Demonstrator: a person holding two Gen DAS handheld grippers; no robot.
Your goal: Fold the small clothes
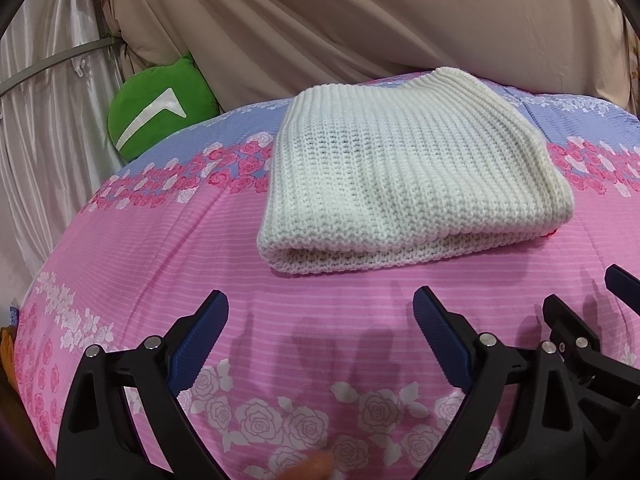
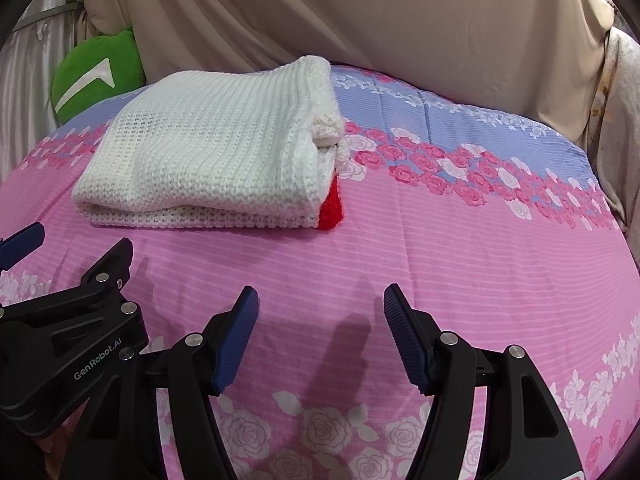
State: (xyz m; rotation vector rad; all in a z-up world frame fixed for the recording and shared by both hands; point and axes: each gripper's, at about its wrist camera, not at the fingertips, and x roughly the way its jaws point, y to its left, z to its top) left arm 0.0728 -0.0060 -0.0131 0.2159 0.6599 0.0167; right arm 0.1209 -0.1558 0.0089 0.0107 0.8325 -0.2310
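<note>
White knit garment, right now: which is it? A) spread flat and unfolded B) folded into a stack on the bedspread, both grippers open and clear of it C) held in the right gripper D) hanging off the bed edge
B: the white knit garment lies folded in layers on the pink bedspread, while the left gripper and right gripper sit in front of it with jaws apart and nothing between them.

hidden: red piece (image 2: pixel 331 204) mostly under white knit (image 2: pixel 216 148) | cut off: green cushion (image 1: pixel 156 116) behind bedspread (image 1: pixel 160 240)
</note>
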